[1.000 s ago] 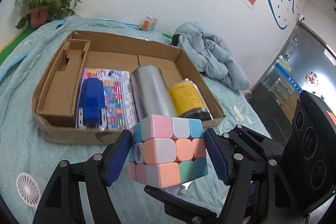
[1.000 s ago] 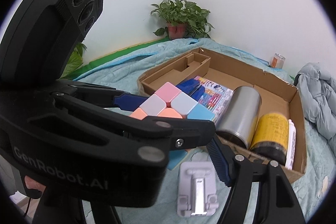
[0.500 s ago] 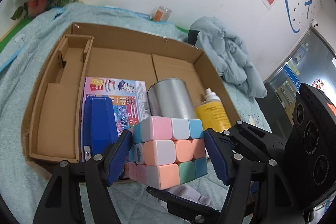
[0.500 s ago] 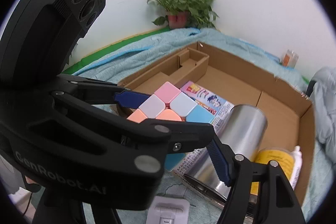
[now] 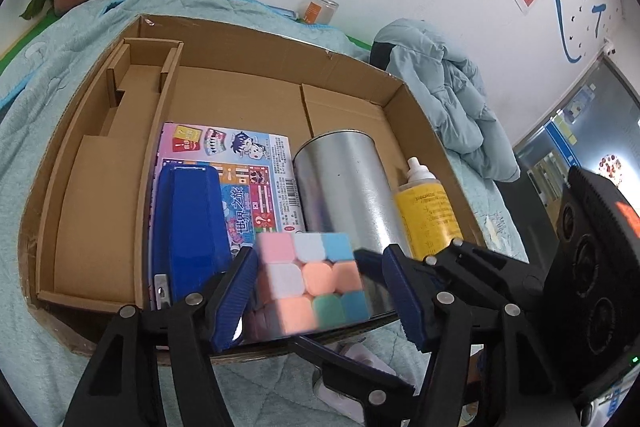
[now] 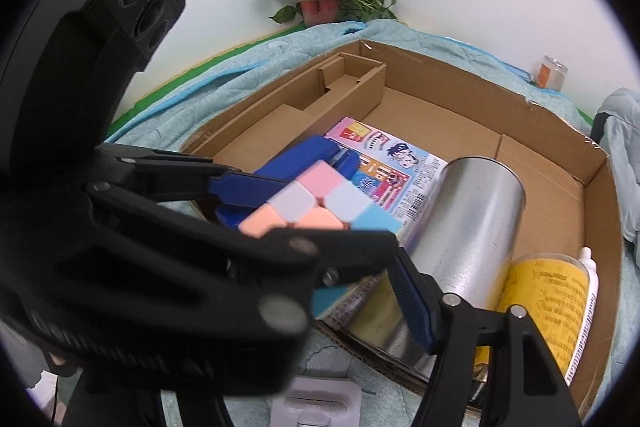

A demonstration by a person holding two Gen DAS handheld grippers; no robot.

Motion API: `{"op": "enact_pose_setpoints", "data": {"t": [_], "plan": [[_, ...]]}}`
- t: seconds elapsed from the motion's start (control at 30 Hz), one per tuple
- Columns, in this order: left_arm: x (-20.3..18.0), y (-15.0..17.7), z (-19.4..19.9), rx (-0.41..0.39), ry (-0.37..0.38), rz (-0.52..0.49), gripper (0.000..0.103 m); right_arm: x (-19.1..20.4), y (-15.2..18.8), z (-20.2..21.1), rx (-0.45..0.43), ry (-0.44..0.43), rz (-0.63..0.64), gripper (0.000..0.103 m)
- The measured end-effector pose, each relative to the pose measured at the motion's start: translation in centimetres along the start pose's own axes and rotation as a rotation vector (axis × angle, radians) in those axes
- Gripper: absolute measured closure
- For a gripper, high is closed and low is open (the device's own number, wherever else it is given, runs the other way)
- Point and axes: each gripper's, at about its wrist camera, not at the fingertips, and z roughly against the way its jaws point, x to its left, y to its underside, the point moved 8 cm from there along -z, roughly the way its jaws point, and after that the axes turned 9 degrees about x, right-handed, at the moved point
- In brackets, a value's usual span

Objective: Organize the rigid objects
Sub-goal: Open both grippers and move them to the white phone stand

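Placing step: the cube (image 5: 304, 271) hangs just inside the box (image 5: 240, 43) at its near wall, over the can (image 5: 344, 195) and beside the stapler (image 5: 188, 219). The left hand-held gripper (image 5: 316, 291) has just been closing, half open, cube between the jaws, yet a gap shows at the right pad (image 5: 400, 291) and the cube is blurred; it looks loose. The right hand-held gripper (image 6: 320, 279) has also been closing; one finger is hidden, so I cannot tell its grip. Next: probably let the cube settle, then withdraw
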Motion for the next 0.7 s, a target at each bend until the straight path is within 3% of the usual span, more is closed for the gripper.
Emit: {"op": "enact_pose_setpoints", "data": {"t": [0.13, 0.23, 0.27, 0.3, 0.33, 0.37, 0.4, 0.43, 0.5, 0.7], "plan": [[0.2, 0.9, 0.0, 0.008, 0.013, -0.003, 0.048, -0.5, 0.6, 0.3, 0.008, -0.058, -0.064, 0.049], [0.0, 1.7, 0.5, -0.004, -0.005, -0.019, 0.049, -0.5, 1.3, 1.7, -0.039, -0.036, -0.09, 0.049], [-0.1, 2.1, 1.0, -0.03, -0.014, -0.033, 0.049, -0.4, 1.8, 2.3, -0.053, -0.02, -0.102, 0.046], [-0.3, 2.2, 1.7, -0.05, -0.022, -0.049, 0.047, -0.4, 2.5, 3.0, -0.076, 0.005, -0.119, 0.035], [-0.5, 2.5, 2.5, -0.084, -0.048, -0.07, 0.043, -0.4, 3.2, 3.9, -0.117, 0.04, -0.135, 0.028], [-0.8, 3.1, 3.6, -0.138, -0.1, -0.109, 0.029, -0.6, 3.6, 4.8, -0.175, 0.085, -0.142, 0.021], [-1.0, 3.6, 4.4, -0.174, -0.131, -0.132, 0.009, -0.6, 4.3, 5.8, -0.242, 0.149, -0.136, 0.02], [-1.2, 4.4, 5.6, -0.247, -0.182, -0.157, 0.001, -0.6, 5.0, 6.3, -0.27, 0.195, -0.13, 0.018], [-1.6, 5.6, 7.2, -0.317, -0.227, -0.187, 0.001, -0.8, 6.2, 6.2, -0.266, 0.212, -0.154, 0.016], [-1.2, 9.4, 8.8, -0.316, -0.314, -0.166, 0.001, -0.6, 9.6, 5.4, -0.206, 0.148, -0.239, 0.016]]}}
